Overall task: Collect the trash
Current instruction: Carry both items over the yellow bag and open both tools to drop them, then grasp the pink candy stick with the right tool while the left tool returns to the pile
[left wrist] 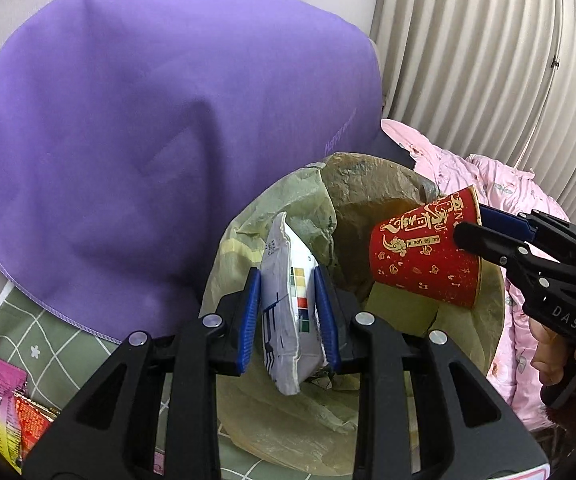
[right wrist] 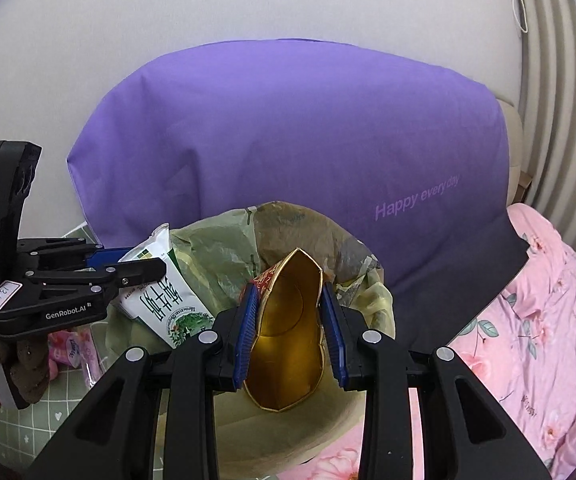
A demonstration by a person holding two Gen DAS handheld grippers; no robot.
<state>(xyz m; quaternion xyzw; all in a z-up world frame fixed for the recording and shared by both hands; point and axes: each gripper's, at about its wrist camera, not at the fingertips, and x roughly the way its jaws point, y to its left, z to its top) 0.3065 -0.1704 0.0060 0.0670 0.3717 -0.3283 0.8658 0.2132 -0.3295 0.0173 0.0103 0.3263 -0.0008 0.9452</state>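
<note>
My left gripper (left wrist: 288, 312) is shut on a white milk carton (left wrist: 288, 312), squeezed flat, held above the open mouth of a bin lined with a yellow-green plastic bag (left wrist: 288, 208). The carton also shows in the right wrist view (right wrist: 164, 292), with the left gripper (right wrist: 128, 268) on it. My right gripper (right wrist: 289, 328) is shut on a squashed red paper cup with gold inside (right wrist: 284, 344), over the same bag (right wrist: 216, 248). In the left wrist view the cup (left wrist: 423, 256) hangs over the bag's right rim, gripped by the right gripper (left wrist: 475, 228).
A purple cloth with "Happy every day" (right wrist: 288, 152) covers a cushion behind the bin. Pink floral bedding (right wrist: 547, 320) lies at the right. A green checked sheet (left wrist: 48, 340) carries colourful snack wrappers (left wrist: 4, 408) at the lower left. A ribbed wall (left wrist: 487, 60) stands behind.
</note>
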